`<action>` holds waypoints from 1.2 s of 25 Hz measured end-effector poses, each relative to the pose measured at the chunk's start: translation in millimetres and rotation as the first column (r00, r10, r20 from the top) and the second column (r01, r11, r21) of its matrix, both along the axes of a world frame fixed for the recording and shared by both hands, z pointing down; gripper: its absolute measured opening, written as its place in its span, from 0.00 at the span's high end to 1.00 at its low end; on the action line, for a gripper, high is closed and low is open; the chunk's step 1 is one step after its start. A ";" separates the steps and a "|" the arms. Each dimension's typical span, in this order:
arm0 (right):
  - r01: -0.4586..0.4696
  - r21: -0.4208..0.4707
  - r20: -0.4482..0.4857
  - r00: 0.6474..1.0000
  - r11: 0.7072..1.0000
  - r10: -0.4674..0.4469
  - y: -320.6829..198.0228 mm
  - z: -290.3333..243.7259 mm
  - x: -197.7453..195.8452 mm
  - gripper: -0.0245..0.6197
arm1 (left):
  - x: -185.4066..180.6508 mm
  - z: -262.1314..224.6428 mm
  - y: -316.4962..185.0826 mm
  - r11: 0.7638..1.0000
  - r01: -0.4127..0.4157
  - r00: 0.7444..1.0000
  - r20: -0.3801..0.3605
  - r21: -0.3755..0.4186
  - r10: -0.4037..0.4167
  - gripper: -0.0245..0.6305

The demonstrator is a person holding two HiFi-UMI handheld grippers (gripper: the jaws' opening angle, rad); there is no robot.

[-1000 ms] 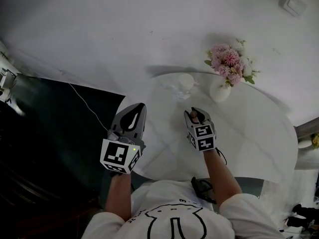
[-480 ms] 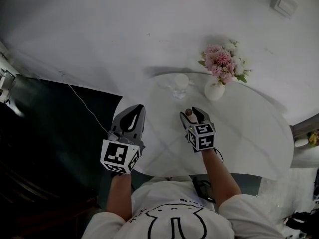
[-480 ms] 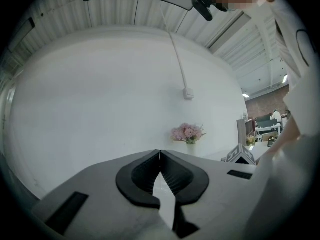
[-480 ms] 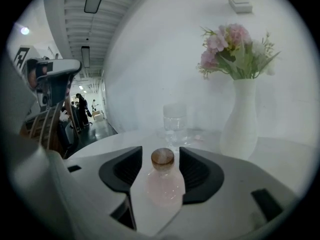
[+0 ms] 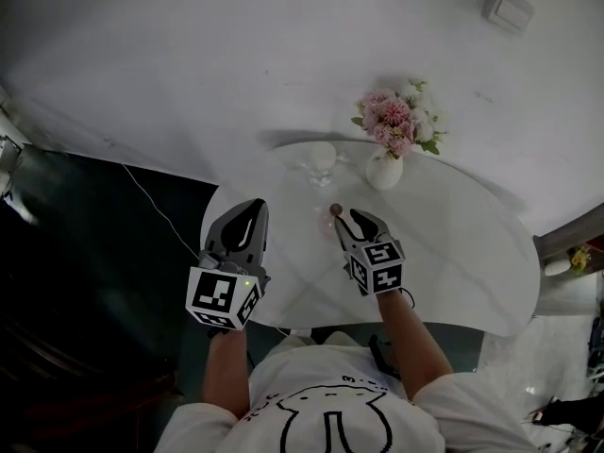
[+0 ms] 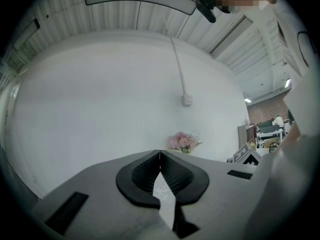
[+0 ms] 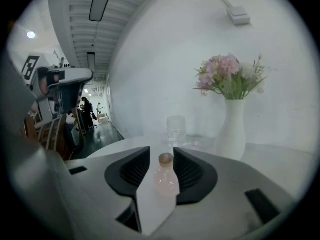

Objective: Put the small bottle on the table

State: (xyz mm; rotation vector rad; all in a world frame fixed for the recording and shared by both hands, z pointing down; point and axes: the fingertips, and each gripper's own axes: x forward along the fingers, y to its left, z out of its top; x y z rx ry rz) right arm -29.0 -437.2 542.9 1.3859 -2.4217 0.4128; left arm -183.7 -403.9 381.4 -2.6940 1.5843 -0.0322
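The small bottle has a rounded, see-through body with a pale pink tint. It narrows to a short neck and is closed with a round brown stopper. It is upright and looks to be standing on the white, glossy desk, towards the side nearest the person. A clear glass and a white vase of pink flowers sit farther back on the desk.

The right tool has its jaws partly apart and they have just been closing. In the right gripper view the bottle is in the gap between them, with its stopper about level with the jaw tips. A sliver of desk shows beside its body on the left, so the pads do not seem to be pressing on it. From the head view the stopper is just ahead of that tool's tips, slightly to their left.

The left tool has its jaws closed tip to tip with nothing between them. It is held level over the desk's left edge, well apart from the bottle.
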 end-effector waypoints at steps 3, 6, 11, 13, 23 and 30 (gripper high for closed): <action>0.003 0.021 -0.002 1.000 1.000 -0.003 8.1 -15.1 6.0 0.86 | 6.2 -7.4 6.6 1.000 0.003 1.000 -0.007 0.011 -0.003 0.96; 0.015 0.038 0.010 1.000 0.999 -0.015 15.4 -31.0 9.5 0.97 | 8.7 -15.6 11.1 1.000 0.014 1.000 -0.016 0.022 -0.013 0.96; 0.044 0.057 0.049 0.998 0.997 -0.047 33.4 -59.8 12.4 0.97 | 14.6 -25.9 19.7 0.999 0.010 1.000 -0.014 0.034 -0.010 0.96; 0.036 0.082 0.042 0.998 0.996 -0.039 40.4 -73.9 15.9 0.97 | 16.4 -29.3 21.9 0.999 0.006 1.000 -0.012 0.038 -0.006 0.96; 0.002 0.282 0.020 1.000 0.959 -0.008 69.1 -158.2 43.4 0.97 | 19.4 -46.1 27.5 0.998 0.000 0.999 -0.037 0.063 0.002 0.96; -0.022 0.352 0.037 0.999 0.936 0.009 77.6 -201.0 67.4 0.97 | 23.2 -65.7 28.7 0.994 -0.003 1.000 -0.024 0.106 0.006 0.96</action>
